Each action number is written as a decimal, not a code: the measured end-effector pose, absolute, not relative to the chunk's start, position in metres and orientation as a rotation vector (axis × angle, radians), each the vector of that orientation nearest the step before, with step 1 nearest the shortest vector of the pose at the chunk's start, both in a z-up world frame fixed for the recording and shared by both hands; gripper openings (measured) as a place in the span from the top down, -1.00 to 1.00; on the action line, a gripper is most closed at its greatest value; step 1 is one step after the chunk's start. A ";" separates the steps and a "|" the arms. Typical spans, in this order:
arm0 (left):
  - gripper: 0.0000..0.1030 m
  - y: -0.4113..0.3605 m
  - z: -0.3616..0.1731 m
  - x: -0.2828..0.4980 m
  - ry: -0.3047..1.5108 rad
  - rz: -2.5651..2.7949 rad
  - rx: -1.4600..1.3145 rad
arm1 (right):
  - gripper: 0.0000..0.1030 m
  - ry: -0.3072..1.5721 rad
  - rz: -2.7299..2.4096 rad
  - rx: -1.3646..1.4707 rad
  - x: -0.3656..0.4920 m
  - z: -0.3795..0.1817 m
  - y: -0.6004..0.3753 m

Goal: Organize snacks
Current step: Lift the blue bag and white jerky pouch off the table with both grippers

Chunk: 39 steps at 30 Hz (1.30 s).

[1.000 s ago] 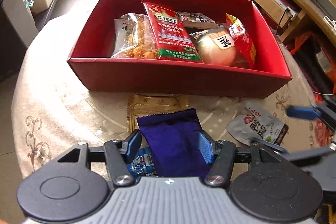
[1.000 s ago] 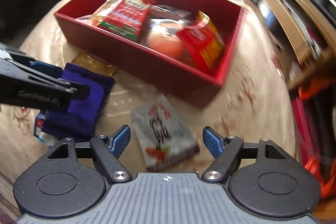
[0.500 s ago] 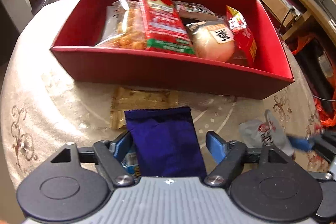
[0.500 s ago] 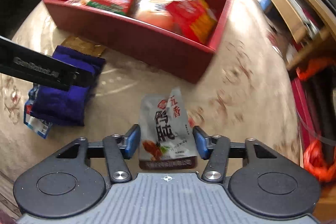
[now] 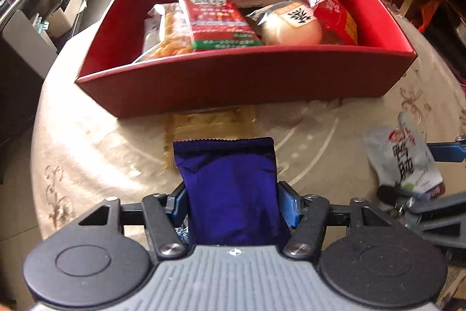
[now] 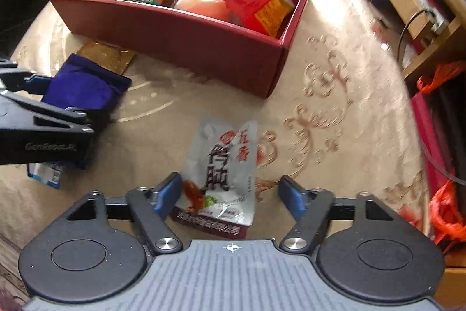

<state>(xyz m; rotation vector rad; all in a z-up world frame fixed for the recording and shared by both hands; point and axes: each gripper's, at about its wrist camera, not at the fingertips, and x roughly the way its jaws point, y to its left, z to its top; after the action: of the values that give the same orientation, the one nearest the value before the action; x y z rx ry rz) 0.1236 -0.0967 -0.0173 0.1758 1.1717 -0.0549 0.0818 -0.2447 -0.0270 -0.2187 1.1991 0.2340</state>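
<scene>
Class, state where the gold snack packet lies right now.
In the left wrist view, the gold packet lies flat on the table, against the red box's near wall, just beyond the purple packet in the left gripper.

Left claw (image 5: 231, 204) now pinches purple packet (image 5: 230, 182); right claw (image 6: 230, 196) widened.

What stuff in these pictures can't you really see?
- Gold packet, left wrist view: its near part hidden under the purple packet.
- Blue-and-white packet, right wrist view: mostly covered by the left gripper.
- Snacks at the bottom of the red box: buried by others; labels blurred.
</scene>
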 end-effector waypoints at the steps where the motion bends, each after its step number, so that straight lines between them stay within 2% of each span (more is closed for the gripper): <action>1: -0.07 -0.094 -0.015 0.122 1.173 -0.060 0.164 | -0.12 1.193 0.240 -0.207 0.080 -0.025 -0.244; 4: -0.03 -0.090 -0.008 0.117 1.174 -0.080 0.146 | 0.17 1.184 0.227 -0.189 0.075 -0.020 -0.248; 9: 0.02 -0.080 -0.002 0.108 1.179 -0.133 0.128 | 0.19 1.193 0.208 -0.157 0.076 -0.018 -0.256; 10: 0.02 -0.083 -0.002 0.106 1.184 -0.132 0.121 | 0.15 1.195 0.203 -0.151 0.075 -0.018 -0.257; 12: 0.00 -0.082 -0.004 0.108 1.191 -0.133 0.100 | -0.05 1.185 0.183 -0.165 0.076 -0.018 -0.257; 13: 0.00 -0.080 -0.005 0.110 1.192 -0.133 0.090 | -0.22 1.177 0.173 -0.176 0.077 -0.017 -0.256; 15: -0.01 -0.077 -0.004 0.114 1.190 -0.130 0.067 | -0.35 1.155 0.163 -0.166 0.080 -0.011 -0.258; 17: -0.02 -0.076 -0.004 0.115 1.187 -0.134 0.049 | -0.56 1.130 0.161 -0.125 0.084 -0.004 -0.260; 24: -0.12 -0.081 -0.012 0.122 1.198 -0.130 0.061 | -0.48 1.192 0.091 -0.143 0.097 -0.023 -0.245; 30: -0.25 -0.083 -0.018 0.122 1.202 -0.125 0.069 | -0.84 1.176 0.068 -0.206 0.095 -0.027 -0.240; 31: -0.26 -0.083 -0.019 0.122 1.204 -0.123 0.070 | -0.97 1.183 0.061 -0.203 0.097 -0.029 -0.241; 34: -0.27 -0.083 -0.020 0.122 1.204 -0.127 0.072 | -1.00 1.228 0.049 -0.089 0.104 -0.037 -0.256; 39: -0.39 -0.085 -0.024 0.121 1.201 -0.145 0.117 | -0.96 1.230 0.066 -0.122 0.101 -0.035 -0.255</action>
<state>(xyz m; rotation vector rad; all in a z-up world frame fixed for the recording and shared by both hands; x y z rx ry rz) 0.1208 -0.0851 -0.0237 0.1171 1.2007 -0.1445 0.1012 -0.2552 -0.0352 -0.1220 1.2305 0.0659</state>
